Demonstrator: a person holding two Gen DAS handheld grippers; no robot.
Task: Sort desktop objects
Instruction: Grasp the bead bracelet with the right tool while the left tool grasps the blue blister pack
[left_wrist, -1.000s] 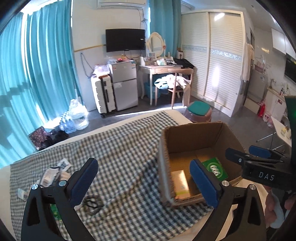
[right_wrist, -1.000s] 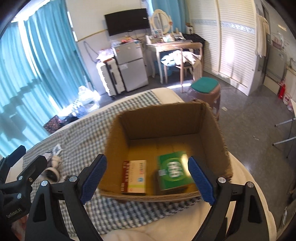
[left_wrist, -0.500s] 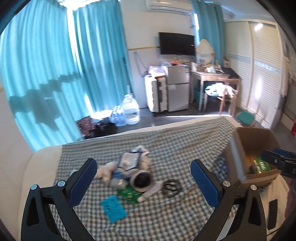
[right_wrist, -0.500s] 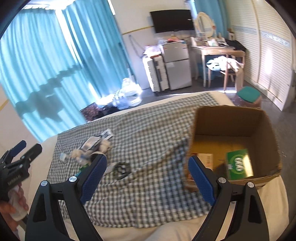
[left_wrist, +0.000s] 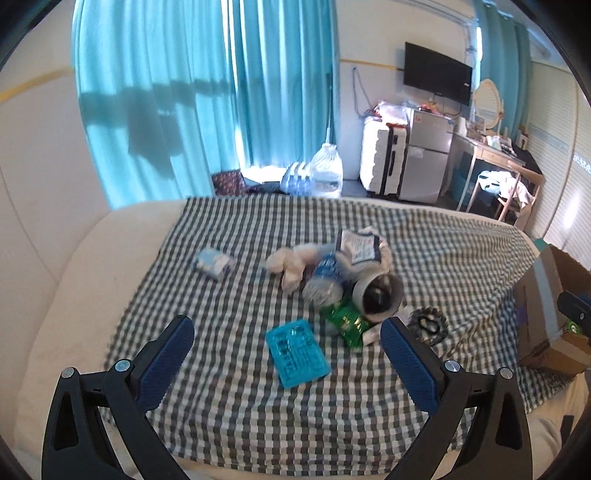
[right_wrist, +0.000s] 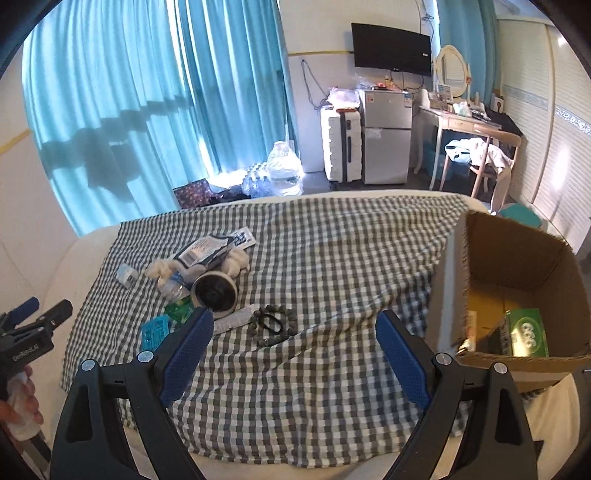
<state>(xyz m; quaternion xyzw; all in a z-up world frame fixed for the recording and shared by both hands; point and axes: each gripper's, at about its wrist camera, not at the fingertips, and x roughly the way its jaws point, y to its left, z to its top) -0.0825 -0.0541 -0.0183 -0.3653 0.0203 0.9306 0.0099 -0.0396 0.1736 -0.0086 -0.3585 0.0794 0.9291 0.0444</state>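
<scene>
The left gripper (left_wrist: 286, 354) hangs above the checked cloth (left_wrist: 229, 413) spread over a bed, its blue-padded fingers (left_wrist: 168, 360) spread wide apart with nothing between them. Just ahead of the gap between those fingers lies a flat turquoise packet (left_wrist: 297, 352); beyond it and toward the right finger sits a crumpled green wrapper (left_wrist: 345, 322), touching a white cylinder with a dark open end (left_wrist: 376, 295). Farther out from the fingers the cylinder joins a heap: a water bottle with a blue label (left_wrist: 323, 277), a pale plush toy (left_wrist: 293, 264) and a printed sachet (left_wrist: 356, 243) on top. A small light-blue packet (left_wrist: 214, 261) lies apart from the heap, ahead of the left finger. Just past the right fingertip lies a ring of dark beads (left_wrist: 426, 325). The right gripper (right_wrist: 293, 341) is likewise open and empty, fingers (right_wrist: 188, 349) wide apart above the same cloth. The bead ring (right_wrist: 271, 325) lies just ahead of the gap between its fingers, with a white strip beside it (right_wrist: 236, 316) and the heap beyond the left finger. Outside the right finger stands an open cardboard box (right_wrist: 480, 243), holding a green box (right_wrist: 526, 332) and, against its near wall, a second carton mostly hidden. The left gripper's tips show at the far left edge of the right wrist view.
</scene>
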